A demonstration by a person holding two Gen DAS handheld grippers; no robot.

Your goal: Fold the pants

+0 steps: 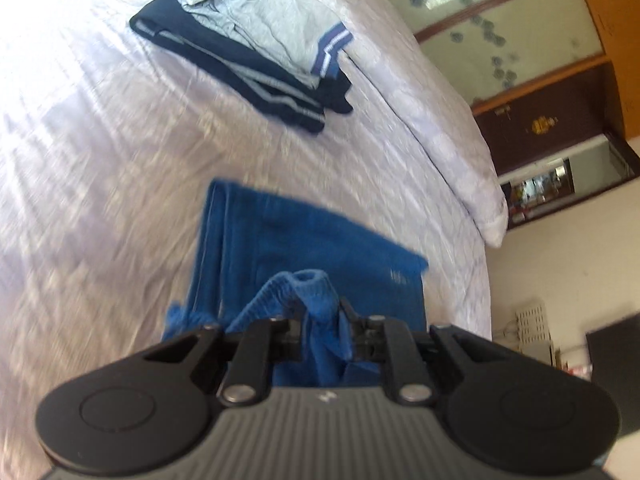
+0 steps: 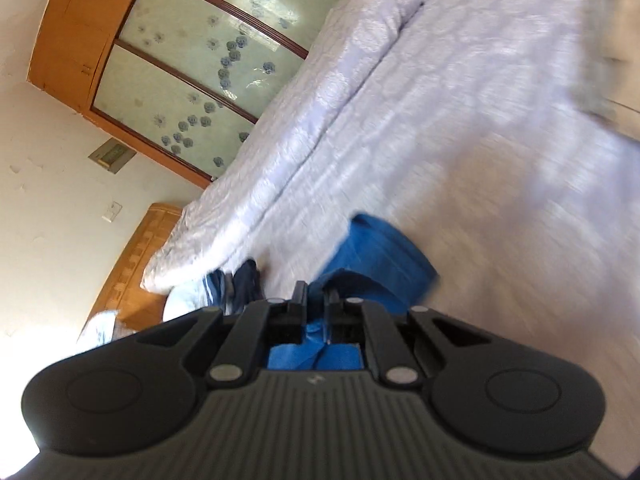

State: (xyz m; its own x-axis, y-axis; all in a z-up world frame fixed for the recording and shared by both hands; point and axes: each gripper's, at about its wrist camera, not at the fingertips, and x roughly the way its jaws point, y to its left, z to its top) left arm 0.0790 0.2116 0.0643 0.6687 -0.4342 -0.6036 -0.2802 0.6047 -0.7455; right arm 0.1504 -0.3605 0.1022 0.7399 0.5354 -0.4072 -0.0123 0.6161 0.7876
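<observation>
Bright blue pants [image 1: 304, 240] lie partly folded on the pale bedspread [image 1: 100, 160]. In the left wrist view my left gripper [image 1: 323, 312] is shut on a bunched ribbed edge of them, lifted off the bed. The right wrist view shows my right gripper [image 2: 316, 300] shut on another part of the blue pants [image 2: 384, 252], cloth pinched between its fingers and hanging below. The rest of the pants trails onto the bedspread [image 2: 480, 120] ahead. Both views are blurred by motion.
A stack of folded clothes [image 1: 248, 48], dark navy under light grey, sits further up the bed, also glimpsed as a folded stack [image 2: 236, 284]. A rolled quilt [image 1: 440, 128] runs along the bed's far edge. A wardrobe [image 2: 192, 64] with patterned glass stands behind.
</observation>
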